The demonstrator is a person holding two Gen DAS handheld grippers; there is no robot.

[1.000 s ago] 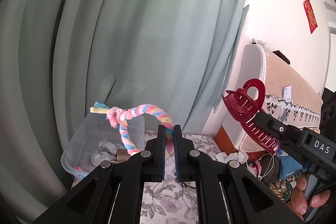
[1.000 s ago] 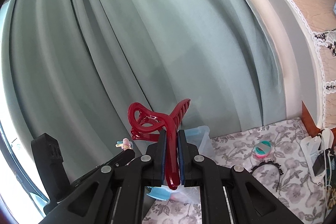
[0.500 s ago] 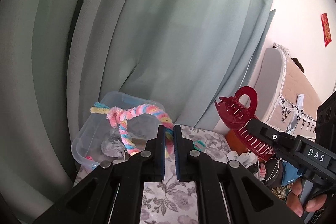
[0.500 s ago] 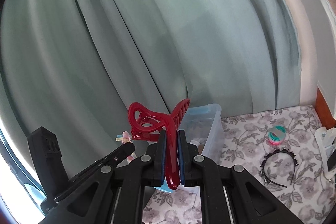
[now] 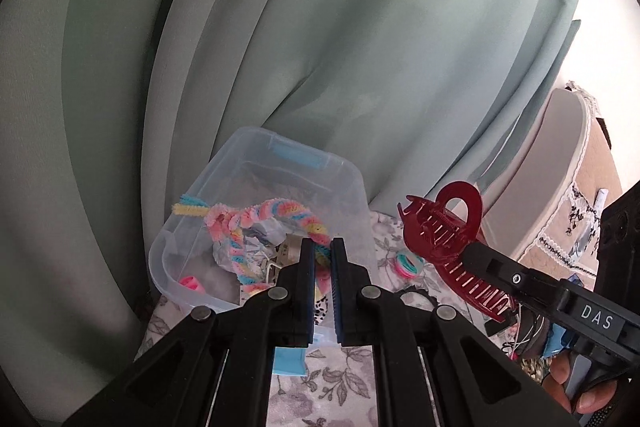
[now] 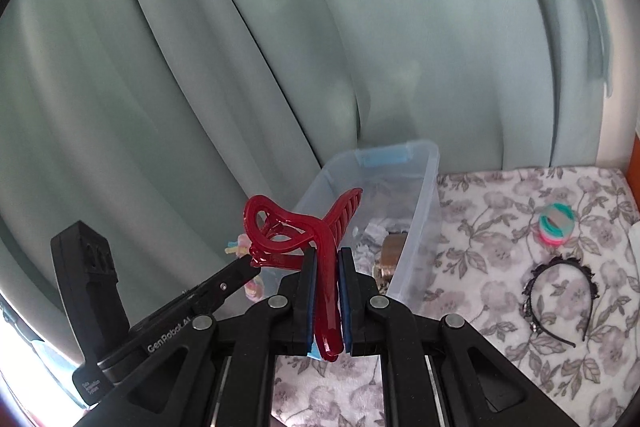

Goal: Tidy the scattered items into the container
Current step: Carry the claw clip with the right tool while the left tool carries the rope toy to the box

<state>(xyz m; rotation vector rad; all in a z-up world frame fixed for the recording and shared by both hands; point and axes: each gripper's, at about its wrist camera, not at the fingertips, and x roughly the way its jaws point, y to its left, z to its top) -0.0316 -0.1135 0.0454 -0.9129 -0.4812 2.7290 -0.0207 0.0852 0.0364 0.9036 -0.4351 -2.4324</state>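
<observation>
**Both grippers loaded and held over the storage bin**

Left side: the left gripper [image 5: 322, 259] is clamped on a pastel twisted chenille loop [image 5: 256, 223], whose pink, yellow and blue strands arch up and to the left of the fingertips. The loop hangs above the open clear plastic bin [image 5: 344, 183], which stands against the pale green curtain [image 5: 320, 27]. Inside the bin lie crumpled paper, a small pink item and other odds that cannot be made out. A blue handle [image 5: 296, 155] sits on the bin's far rim.

Centre: the bin rests on a grey floral cloth [image 6: 500, 211]. Seen from the right wrist, its long wall [image 6: 420, 227] runs toward the curtain.

Right side: the right gripper [image 6: 328, 267] is closed on a dark red claw clip [image 6: 296, 227], gripped by one of its prongs, with the looped handle up and leaning left. In the left wrist view the clip [image 5: 444, 227] is held in the air just right of the bin, level with its rim.

Farther right on the cloth, well apart from the bin, lie a stack of coloured hair ties [image 6: 556, 223] and, nearer the camera, a black headband [image 6: 560, 291].
</observation>
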